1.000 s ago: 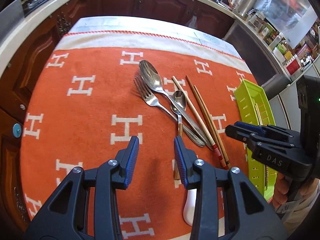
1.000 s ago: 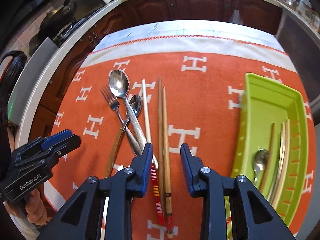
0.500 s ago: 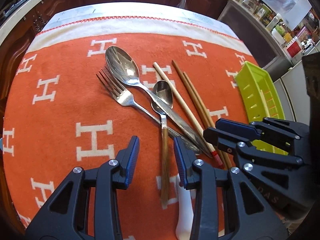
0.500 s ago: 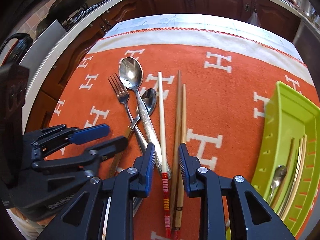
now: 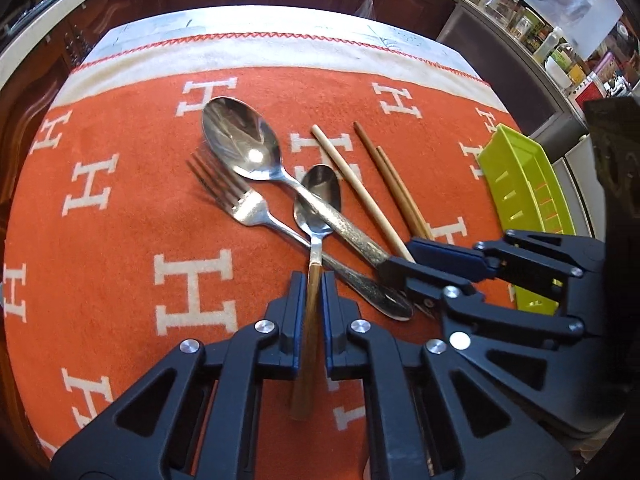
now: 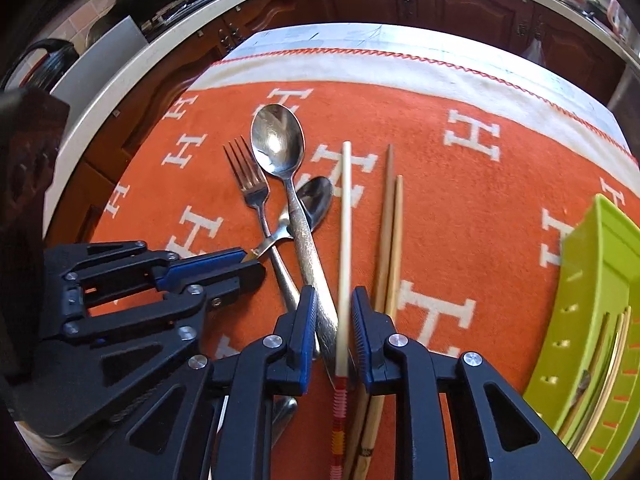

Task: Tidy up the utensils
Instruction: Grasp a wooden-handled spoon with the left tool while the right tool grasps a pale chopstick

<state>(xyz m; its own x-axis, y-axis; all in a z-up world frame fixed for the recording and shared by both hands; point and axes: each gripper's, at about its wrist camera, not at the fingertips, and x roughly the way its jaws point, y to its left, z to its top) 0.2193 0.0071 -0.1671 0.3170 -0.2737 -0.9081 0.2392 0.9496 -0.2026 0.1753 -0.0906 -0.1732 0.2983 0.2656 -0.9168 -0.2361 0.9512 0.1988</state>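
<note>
On the orange cloth lie a large spoon [image 5: 240,140], a fork [image 5: 236,200], a small spoon with a wooden handle [image 5: 318,200], a pale chopstick [image 5: 360,196] and a pair of brown chopsticks [image 5: 396,188]. My left gripper [image 5: 313,284] is shut on the small spoon's wooden handle [image 5: 310,320]. My right gripper [image 6: 333,300] straddles the pale chopstick [image 6: 345,240] with narrow gaps at each side. The large spoon's handle [image 6: 316,272] runs under its left finger. The brown chopsticks [image 6: 390,240] lie just right of it.
A lime-green slotted tray [image 6: 596,300] sits at the right edge of the cloth and holds a spoon and chopsticks [image 6: 604,356]. It also shows in the left wrist view [image 5: 524,192]. Dark wooden cabinets [image 6: 440,0] and a countertop ring the table.
Both grippers moved forward and down onto the utensils. My left jaws closed on the small spoon's wooden handle. My right jaws narrowed around the pale chopstick.
</note>
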